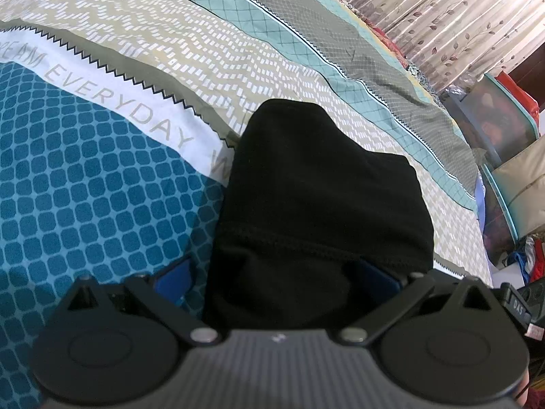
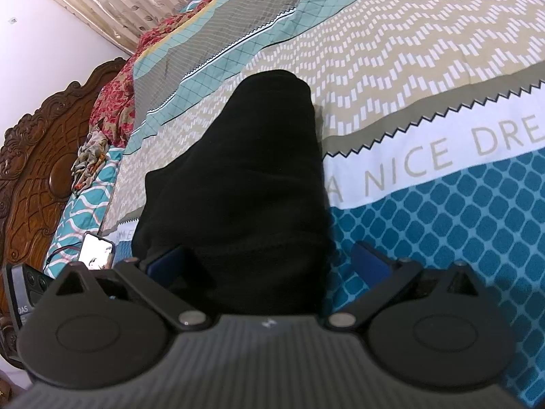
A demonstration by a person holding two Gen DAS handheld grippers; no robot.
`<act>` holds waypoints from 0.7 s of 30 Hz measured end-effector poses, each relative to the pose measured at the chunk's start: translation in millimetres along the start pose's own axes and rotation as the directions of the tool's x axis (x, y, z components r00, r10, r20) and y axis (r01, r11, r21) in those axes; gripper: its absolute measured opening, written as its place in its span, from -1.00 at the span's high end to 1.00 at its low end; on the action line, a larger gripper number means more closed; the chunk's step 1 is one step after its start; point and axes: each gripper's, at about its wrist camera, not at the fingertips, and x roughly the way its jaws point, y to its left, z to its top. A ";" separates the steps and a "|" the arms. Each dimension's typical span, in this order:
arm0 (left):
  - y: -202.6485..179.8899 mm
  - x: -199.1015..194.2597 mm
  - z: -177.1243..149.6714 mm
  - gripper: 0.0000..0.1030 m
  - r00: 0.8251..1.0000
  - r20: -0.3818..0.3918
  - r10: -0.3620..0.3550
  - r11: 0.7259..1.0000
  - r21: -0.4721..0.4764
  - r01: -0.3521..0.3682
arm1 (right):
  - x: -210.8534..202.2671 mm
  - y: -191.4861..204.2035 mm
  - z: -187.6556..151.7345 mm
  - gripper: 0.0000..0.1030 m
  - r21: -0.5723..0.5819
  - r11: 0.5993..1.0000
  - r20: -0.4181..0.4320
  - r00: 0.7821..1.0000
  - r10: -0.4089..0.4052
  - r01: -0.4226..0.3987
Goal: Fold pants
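A patterned bedsheet (image 1: 102,177) is spread over the bed; the black pants (image 1: 306,197) are lain bunched upon it; the left tool (image 1: 276,279) and right tool (image 2: 269,262) are spread wide around the fabric.

Patterned bedsheet (image 2: 425,68), carved wooden headboard (image 2: 37,177), leaf-print curtain (image 1: 442,10), phone (image 2: 96,250).
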 end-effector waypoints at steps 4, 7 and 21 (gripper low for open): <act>0.2 0.2 -0.2 -1.00 1.000 0.001 0.000 1.000 -0.001 0.000 | 0.1 0.6 -0.5 -1.00 0.001 1.000 0.001 1.000 -0.001 0.001; 0.4 0.3 -0.1 -1.00 1.000 0.001 0.000 1.000 0.000 0.000 | 0.0 0.5 -0.5 -1.00 0.001 1.000 0.001 1.000 -0.001 0.001; -0.8 0.8 -0.8 -1.00 1.000 0.000 -0.003 1.000 -0.003 0.003 | 0.3 0.5 -0.5 -1.00 0.000 1.000 0.001 1.000 -0.002 0.002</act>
